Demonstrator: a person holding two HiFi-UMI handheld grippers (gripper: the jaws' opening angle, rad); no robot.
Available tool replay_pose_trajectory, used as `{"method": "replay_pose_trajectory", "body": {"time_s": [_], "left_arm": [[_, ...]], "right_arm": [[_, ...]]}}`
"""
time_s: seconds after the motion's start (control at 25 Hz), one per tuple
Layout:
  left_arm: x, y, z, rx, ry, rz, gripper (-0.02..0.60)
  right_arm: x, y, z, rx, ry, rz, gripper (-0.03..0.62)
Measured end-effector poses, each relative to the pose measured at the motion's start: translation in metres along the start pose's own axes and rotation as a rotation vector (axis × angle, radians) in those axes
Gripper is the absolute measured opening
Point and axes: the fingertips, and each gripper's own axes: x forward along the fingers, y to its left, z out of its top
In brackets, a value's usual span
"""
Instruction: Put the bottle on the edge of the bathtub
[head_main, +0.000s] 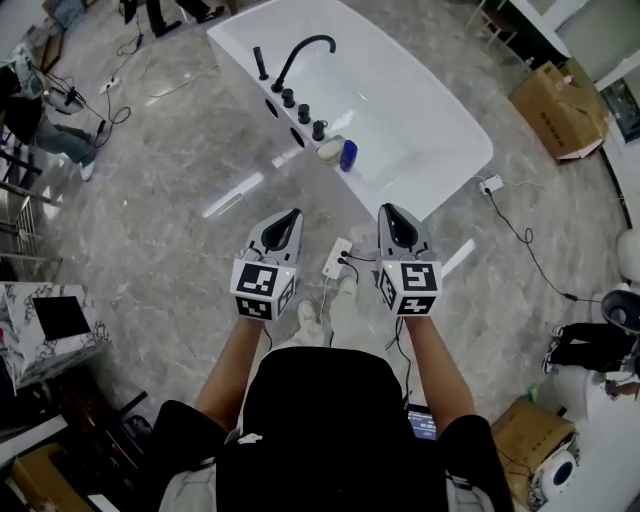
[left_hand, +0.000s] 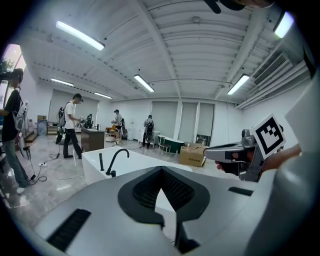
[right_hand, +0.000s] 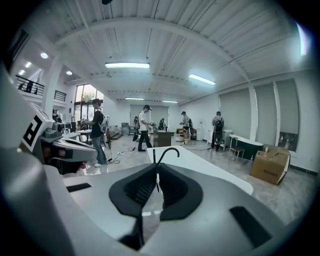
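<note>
A small blue bottle (head_main: 347, 155) stands inside the white bathtub (head_main: 420, 120), close to its near rim and beside a pale rounded object (head_main: 330, 148). A black faucet (head_main: 300, 52) and a row of black knobs (head_main: 303, 113) sit on that rim. Both grippers hover over the floor short of the tub, side by side. My left gripper (head_main: 294, 213) has its tips together and holds nothing. My right gripper (head_main: 388, 208) is shut too, also with nothing in it. In the left gripper view the tub (left_hand: 135, 160) lies ahead; the bottle is hidden in both gripper views.
A white power strip (head_main: 337, 258) with cables lies on the grey marble floor between the grippers. Cardboard boxes (head_main: 560, 105) stand at the right, another box (head_main: 525, 435) at the lower right. A marbled stand (head_main: 50, 325) is at the left. Several people stand in the distance.
</note>
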Motion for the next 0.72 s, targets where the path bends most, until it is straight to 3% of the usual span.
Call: {"method": "replay_pose_trajectory", "body": {"time_s": [0.2, 0.44, 0.72], "left_arm": [[-0.02, -0.007, 0.016, 0.05, -0.03, 0.002, 0.011], [-0.028, -0.023, 0.044, 0.2, -0.081, 0.028, 0.011], [-0.022, -0.055, 0.074, 0.146, -0.131, 0.018, 0.011]], "right_arm": [[-0.021, 0.005, 0.014, -0.014, -0.023, -0.007, 0.034], [-0.038, 0.001, 0.036, -0.053, -0.063, -0.011, 0.032], [-0.058, -0.024, 0.054, -0.049, -0.104, -0.002, 0.031]]}}
